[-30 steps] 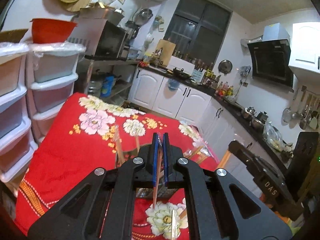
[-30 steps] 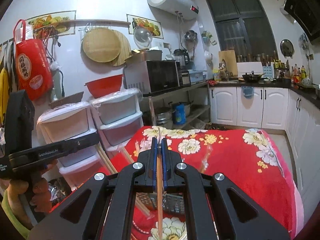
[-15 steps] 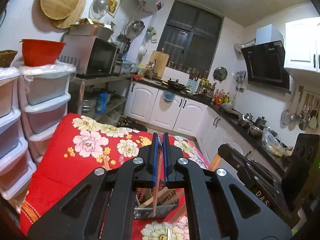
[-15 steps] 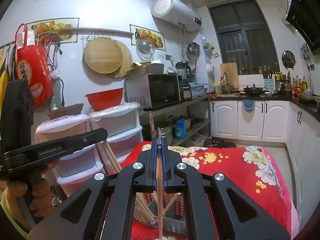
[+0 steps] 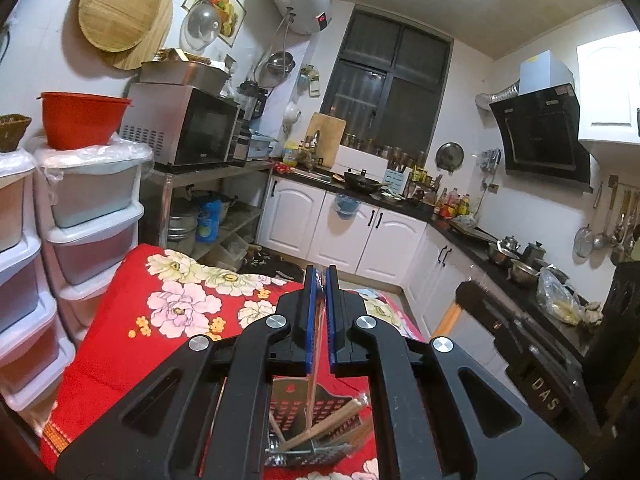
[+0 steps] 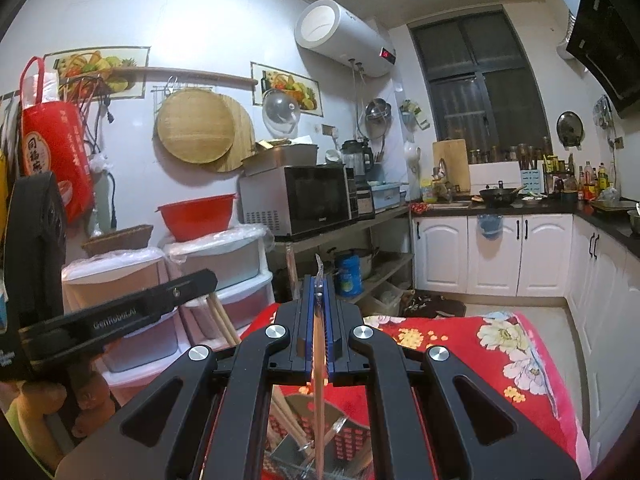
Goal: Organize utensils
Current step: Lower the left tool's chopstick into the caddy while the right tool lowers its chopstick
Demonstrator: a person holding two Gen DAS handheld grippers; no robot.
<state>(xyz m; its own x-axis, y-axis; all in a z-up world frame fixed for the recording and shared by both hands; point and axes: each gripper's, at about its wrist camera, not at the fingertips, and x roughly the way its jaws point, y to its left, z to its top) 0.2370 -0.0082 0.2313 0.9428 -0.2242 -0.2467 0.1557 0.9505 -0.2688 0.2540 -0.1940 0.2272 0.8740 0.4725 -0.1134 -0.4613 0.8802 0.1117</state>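
A kitchen fills both views: white cabinets (image 5: 352, 228) run under a dark counter, a white water heater (image 6: 340, 38) hangs high on the wall, and a microwave (image 5: 188, 128) sits on a metal shelf beside stacked plastic drawers (image 5: 92, 216) with a red bowl (image 5: 78, 120) on top. Below, the tabletop (image 5: 120, 344) is covered with a red cloth printed with pale flowers.

On that cloth, close under both grippers, stands a perforated metal holder (image 5: 296, 428) with several wooden chopsticks (image 5: 320, 430) leaning inside it, some still in clear wrapping.

The left gripper (image 5: 319, 280) points almost level over the tabletop, its blue pads pressed together on a single thin chopstick (image 5: 316, 344) that hangs down from the pads toward the holder; its lower end lies inside the holder's opening. In the right wrist view the left gripper appears at the left edge, with fingers of the hand that holds it (image 6: 36, 400) visible beneath.

The right gripper (image 6: 319, 284) is likewise clamped, its pads squeezing a wrapped chopstick (image 6: 319, 380) that runs straight down from the pads, a bit of clear wrapper sticking up above the fingertips. Its lower end reaches into the holder (image 6: 348, 444) among the other sticks.
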